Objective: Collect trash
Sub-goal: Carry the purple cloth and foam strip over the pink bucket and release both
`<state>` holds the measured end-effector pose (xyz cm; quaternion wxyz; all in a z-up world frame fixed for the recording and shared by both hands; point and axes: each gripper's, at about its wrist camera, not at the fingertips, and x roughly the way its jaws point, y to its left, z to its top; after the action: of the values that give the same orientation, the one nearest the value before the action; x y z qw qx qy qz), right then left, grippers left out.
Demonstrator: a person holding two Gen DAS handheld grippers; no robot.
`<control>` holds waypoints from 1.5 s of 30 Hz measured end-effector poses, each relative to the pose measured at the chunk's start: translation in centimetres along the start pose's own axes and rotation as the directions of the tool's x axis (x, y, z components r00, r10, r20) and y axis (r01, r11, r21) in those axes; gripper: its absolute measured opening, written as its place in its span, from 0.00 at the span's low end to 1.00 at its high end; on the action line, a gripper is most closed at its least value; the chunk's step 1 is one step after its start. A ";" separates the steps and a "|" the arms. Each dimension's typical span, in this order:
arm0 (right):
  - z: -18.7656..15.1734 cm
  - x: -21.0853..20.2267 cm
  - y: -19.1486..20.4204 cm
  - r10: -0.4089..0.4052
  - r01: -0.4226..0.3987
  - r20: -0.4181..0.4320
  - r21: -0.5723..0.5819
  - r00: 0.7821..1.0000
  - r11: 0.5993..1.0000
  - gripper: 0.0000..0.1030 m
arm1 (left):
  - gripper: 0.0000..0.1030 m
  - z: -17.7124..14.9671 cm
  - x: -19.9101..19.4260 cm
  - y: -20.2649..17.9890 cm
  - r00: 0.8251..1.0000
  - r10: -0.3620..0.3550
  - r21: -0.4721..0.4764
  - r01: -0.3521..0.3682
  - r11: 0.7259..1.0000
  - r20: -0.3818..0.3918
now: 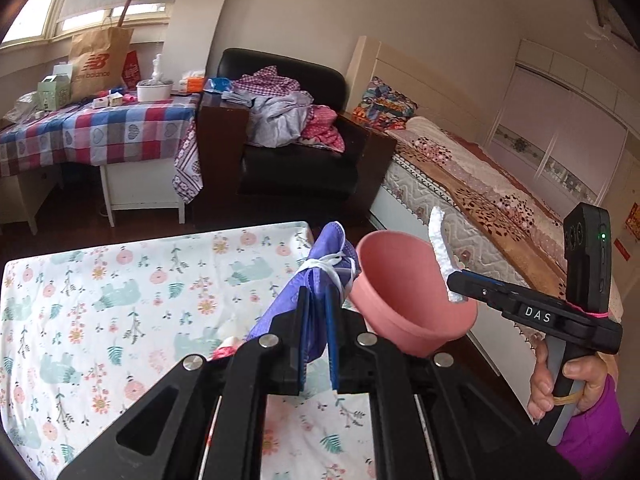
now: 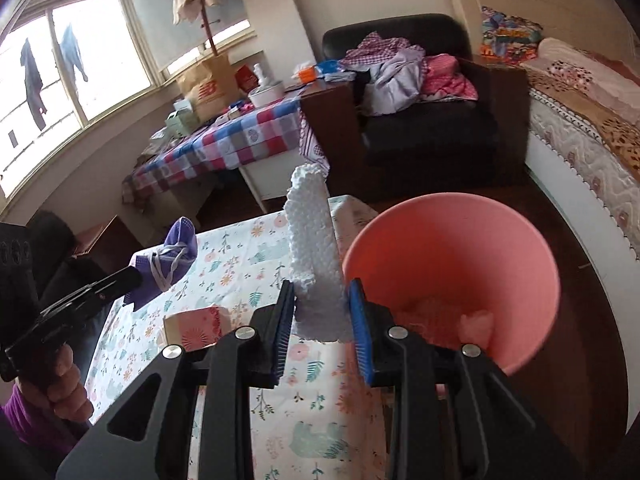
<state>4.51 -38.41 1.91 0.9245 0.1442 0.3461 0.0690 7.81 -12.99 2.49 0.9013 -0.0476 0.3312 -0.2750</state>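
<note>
Right now your left gripper (image 1: 318, 320) is closed down narrow, its blue pads pinching a purple face mask (image 1: 316, 276) with white ear loops wound around it. In the left wrist view the mask rises from the jaws at centre frame, its top just beside the rim of the pink bin (image 1: 412, 300); you cannot tell from this view whether mask and bin touch. In the right wrist view the same mask (image 2: 168, 264) sits at the left of the frame, at the tip of your left gripper (image 2: 134, 276), above the floral tablecloth (image 2: 240, 256).

Your right gripper (image 2: 322, 312) is open only as wide as the white foam piece (image 2: 312, 248) it clamps; both blue pads press the foam's lower sides. The foam stands roughly upright between the fingers, at centre frame, just left of the pink bin (image 2: 452, 240). From the left wrist view, your right gripper (image 1: 456, 282) comes in from the right edge with the foam (image 1: 440, 248) at its tip, over the bin's right rim.

The bin occupies the right centre of the right wrist view, its mouth tipped toward the camera, with some pale crumpled scraps (image 2: 476, 324) at the bottom. A small pink-patterned box (image 2: 198, 326) lies on the tablecloth at lower left of the right wrist view, beside the left finger.
</note>
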 end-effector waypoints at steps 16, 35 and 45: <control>-2.3 0.5 -7.2 -0.148 0.147 -0.006 0.158 0.989 0.976 0.27 | 0.07 0.2 9.8 -10.0 0.990 -0.067 0.159 0.086 0.984 -0.122; -3.1 2.1 -9.9 -0.177 0.180 -0.035 0.187 0.984 0.966 0.28 | 0.08 -1.2 14.1 -12.3 0.983 -0.067 0.188 0.100 0.977 -0.171; -3.3 2.1 -10.4 -0.186 0.189 -0.036 0.180 0.982 0.965 0.29 | 0.29 -0.7 13.4 -11.9 0.987 -0.076 0.170 0.100 0.980 -0.142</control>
<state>4.25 -47.08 -5.04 0.9064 0.1943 0.3719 -0.0492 10.22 -30.02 -2.51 0.8644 0.0365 0.3634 -0.3457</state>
